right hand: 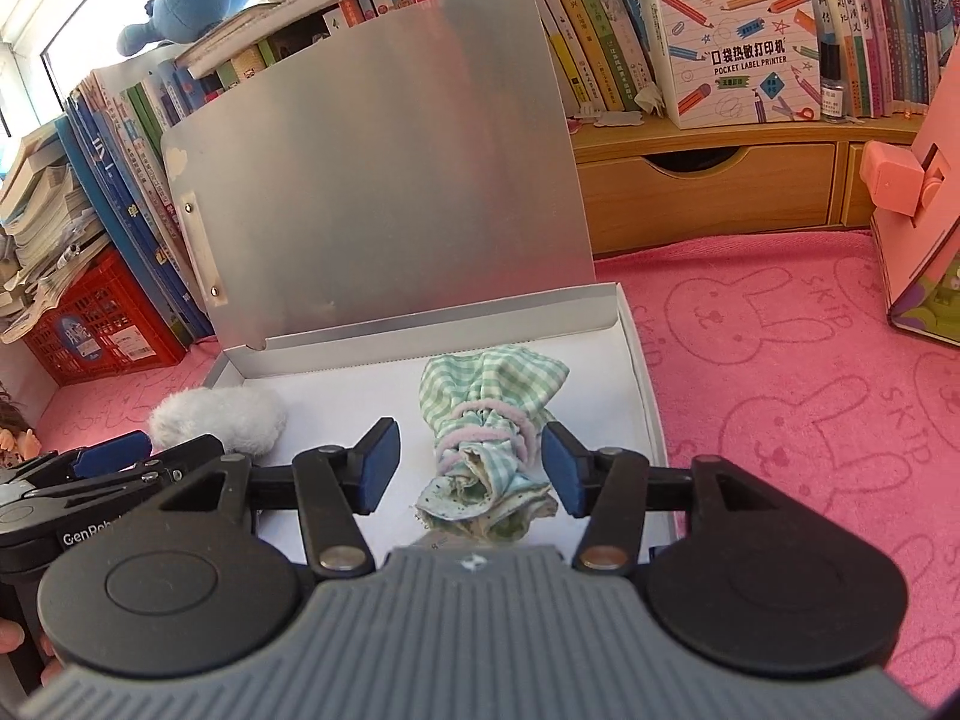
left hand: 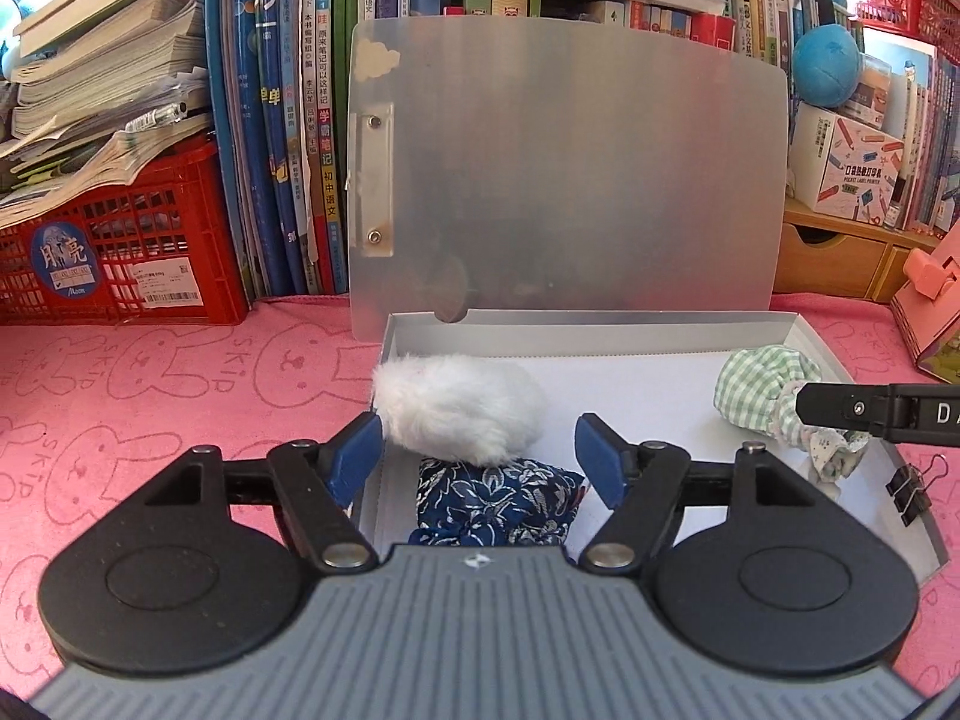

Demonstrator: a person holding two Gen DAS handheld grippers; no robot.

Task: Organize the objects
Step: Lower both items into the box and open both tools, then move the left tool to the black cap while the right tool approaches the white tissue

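A shallow white box lies on the pink towel with its silver lid standing upright behind it. Inside at the left, a white furry pouch rests on a blue floral cloth bundle. My left gripper is open around them, its right pad clear of both. A green checked cloth bundle tied with pink bands lies at the box's right. My right gripper is open around it, with a gap at the left pad. One right finger reaches in beside the green checked bundle.
A black binder clip lies by the box's right rim. A red crate under stacked papers and a row of upright books stand behind. A wooden drawer shelf, a label printer carton and a pink box stand at the right.
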